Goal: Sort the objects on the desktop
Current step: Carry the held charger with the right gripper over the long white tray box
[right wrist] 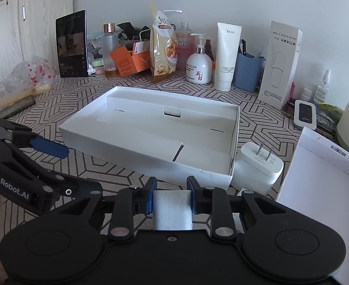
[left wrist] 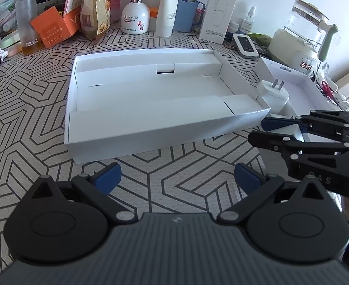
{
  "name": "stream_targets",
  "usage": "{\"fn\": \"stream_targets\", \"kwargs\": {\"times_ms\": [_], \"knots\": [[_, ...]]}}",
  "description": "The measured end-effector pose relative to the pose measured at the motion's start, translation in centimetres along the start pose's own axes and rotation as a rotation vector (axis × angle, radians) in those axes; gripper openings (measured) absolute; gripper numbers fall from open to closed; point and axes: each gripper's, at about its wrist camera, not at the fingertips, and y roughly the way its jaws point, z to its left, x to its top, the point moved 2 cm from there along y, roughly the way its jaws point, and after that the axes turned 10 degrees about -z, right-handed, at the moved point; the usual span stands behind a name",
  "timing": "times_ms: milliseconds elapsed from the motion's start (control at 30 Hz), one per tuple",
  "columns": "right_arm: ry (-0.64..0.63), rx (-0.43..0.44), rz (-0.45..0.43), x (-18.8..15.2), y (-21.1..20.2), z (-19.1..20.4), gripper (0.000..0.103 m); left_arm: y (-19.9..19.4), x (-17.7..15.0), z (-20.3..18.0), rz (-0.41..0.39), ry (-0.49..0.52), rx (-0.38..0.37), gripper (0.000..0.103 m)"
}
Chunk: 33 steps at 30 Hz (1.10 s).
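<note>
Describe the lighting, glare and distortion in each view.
Left wrist view: daylight from the right blows out the kettle; fisheye bows the white box edges. Right wrist view: softer, even light; dark vignette in the corners; the tablet screen stays readable, without glare.

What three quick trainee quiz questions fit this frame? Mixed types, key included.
1. True or false: the right gripper has its jaws shut on a small white packet.
2. The white charger stands: A) inside the open white box; B) outside it, by its corner; C) on the box lid.
3. Fill in: the left gripper has its jaws ____.

Key: 1 true; 2 B; 3 open.
</note>
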Motion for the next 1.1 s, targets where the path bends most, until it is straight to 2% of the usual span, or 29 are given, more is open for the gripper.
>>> {"fn": "stream_targets", "kwargs": {"times_ms": [267, 333, 467, 567, 733, 800, 933, 1033, 1067, 1100], "knots": [[-0.024, 0.008, -0.016, 1.0, -0.2, 0.5, 0.031, 0.0, 0.7, 0.0, -0.002, 0.01, 0.007, 0.103], [-0.03, 0.009, -0.02, 1.3, -0.2, 0.6, 0.023, -0.2, 1.1, -0.2, -0.012, 0.018, 0.005, 0.103], [-0.042, 0.013, -0.028, 1.8, -0.3, 0.9, 0.022, -0.3, 1.7, 0.0, -0.023, 0.017, 0.013, 0.103], [-0.049, 0.017, -0.029, 2.1, -0.3, 1.0, 0.023, -0.1, 1.5, 0.3, -0.017, 0.005, 0.015, 0.103], [-0.031, -0.019, -0.011, 1.0, -0.3, 1.0, 0.033, 0.5, 1.2, 0.7, 0.0, -0.004, 0.021, 0.103], [-0.04, -0.029, 0.004, 0.5, -0.5, 0.8, 0.043, 0.7, 1.3, 0.7, 0.003, -0.002, 0.02, 0.103], [-0.048, -0.02, 0.07, -0.8, 0.3, 0.5, 0.044, 1.1, 1.5, 0.4, 0.003, -0.002, 0.01, 0.103], [0.001, -0.002, 0.097, -1.5, 1.7, 0.2, 0.044, 1.2, 1.7, 0.3, 0.007, -0.014, -0.013, 0.103], [0.02, 0.012, 0.098, -1.6, 2.0, 0.0, 0.043, 1.2, 1.7, 0.4, 0.008, -0.022, -0.013, 0.103], [0.051, 0.029, 0.092, -1.7, 2.1, -0.3, 0.036, 1.2, 1.7, 0.5, 0.008, -0.026, -0.01, 0.103]]}}
